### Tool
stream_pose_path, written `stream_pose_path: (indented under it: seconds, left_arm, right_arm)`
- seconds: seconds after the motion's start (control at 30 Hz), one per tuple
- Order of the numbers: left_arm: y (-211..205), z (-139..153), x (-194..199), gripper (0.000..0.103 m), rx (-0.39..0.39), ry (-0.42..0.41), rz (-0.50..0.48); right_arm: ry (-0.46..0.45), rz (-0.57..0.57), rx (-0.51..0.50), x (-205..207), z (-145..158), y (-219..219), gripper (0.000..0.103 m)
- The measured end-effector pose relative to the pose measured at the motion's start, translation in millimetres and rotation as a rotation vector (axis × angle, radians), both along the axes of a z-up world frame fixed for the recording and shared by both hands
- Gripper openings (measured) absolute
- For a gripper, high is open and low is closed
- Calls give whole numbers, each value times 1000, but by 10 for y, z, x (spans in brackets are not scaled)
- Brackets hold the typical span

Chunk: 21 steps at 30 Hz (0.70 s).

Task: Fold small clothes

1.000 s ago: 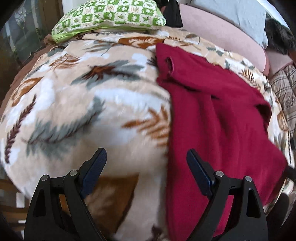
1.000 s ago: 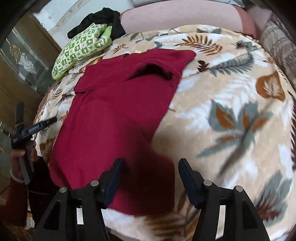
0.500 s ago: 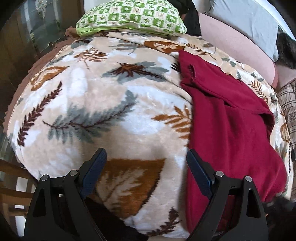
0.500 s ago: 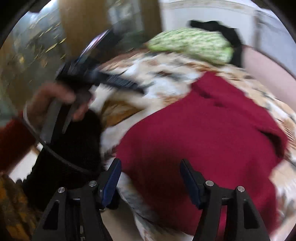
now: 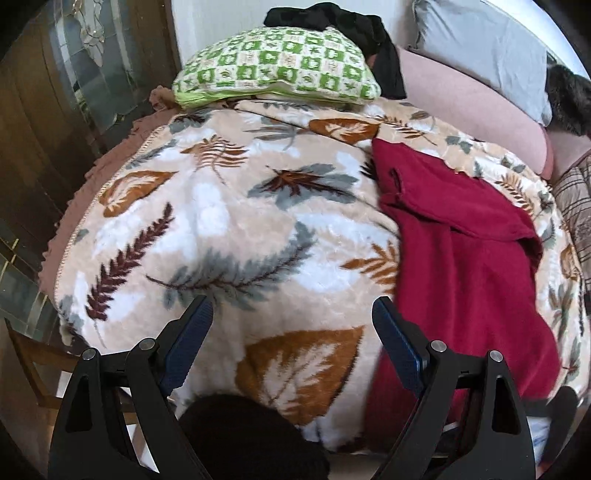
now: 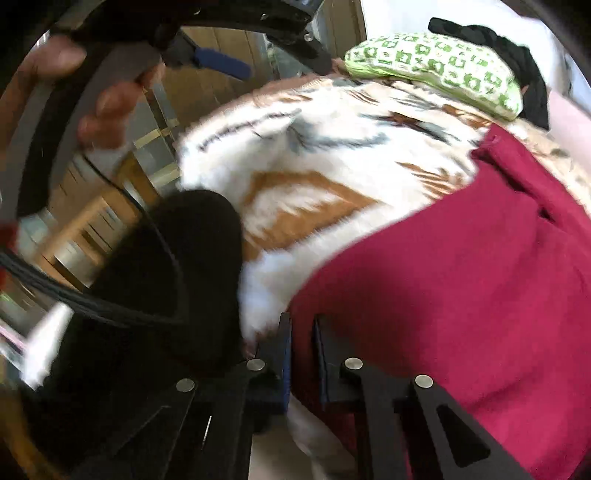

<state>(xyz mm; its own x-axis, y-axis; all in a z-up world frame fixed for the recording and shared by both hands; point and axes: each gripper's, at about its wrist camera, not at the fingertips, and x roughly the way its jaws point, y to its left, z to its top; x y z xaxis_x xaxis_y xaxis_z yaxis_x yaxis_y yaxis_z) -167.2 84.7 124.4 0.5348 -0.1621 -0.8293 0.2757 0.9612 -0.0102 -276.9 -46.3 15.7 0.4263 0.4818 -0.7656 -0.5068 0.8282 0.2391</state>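
Two grippers frame one red garment, which lies lengthwise on the leaf-print blanket, its long axis running away from you. Your right gripper, fingers nearly together, appears clamped on the near hem corner. Your left gripper, fingers wide apart and empty, has the garment to its right.

Left hand-held gripper w/ jaws wide apart, over leaf-print blanket on bed. Red garment lies flat at 3 o'clock. Green checked pillow at 12, black cloth behind it.
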Motion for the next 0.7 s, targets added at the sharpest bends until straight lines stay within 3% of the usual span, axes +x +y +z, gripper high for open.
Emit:
stream_pose_path:
  seconds: [0.07, 0.17, 0.23, 0.3, 0.37, 0.47, 0.57, 0.63, 0.7]
  left_arm:
    - [-122, -57, -28, 88, 1, 8, -25]
    - [-312, -203, -96, 88, 12, 27, -68]
    - [-394, -290, -128, 88, -6, 47, -96]
    - [-501, -406, -162, 88, -19, 68, -114]
    - [-633, -525, -192, 88, -11, 87, -134]
    - [-820, -648, -240, 88, 2, 93, -164]
    - [-962, -767, -253, 88, 1, 104, -172]
    - [-1025, -839, -252, 88, -9, 123, -171]
    - [-1083, -910, -251, 88, -7, 143, -176]
  right_arm:
    - [63, 50, 19, 21, -105, 180, 9]
    - [50, 17, -29, -107, -50, 86, 10]
    - [33, -66, -3, -205, 153, -267, 25]
    - [8, -212, 37, -330, 440, -847, 43]
    - [-41, -367, 56, -421, 682, -1405, 49]
    - [-61, -665, 25, -427, 845, -2295, 68]
    - [-26, -824, 16, -233, 712, -2955, 67]
    - [43, -906, -37, 11, 500, -3256, 67]
    - [87, -926, 20, 234, 313, -3439, 62]
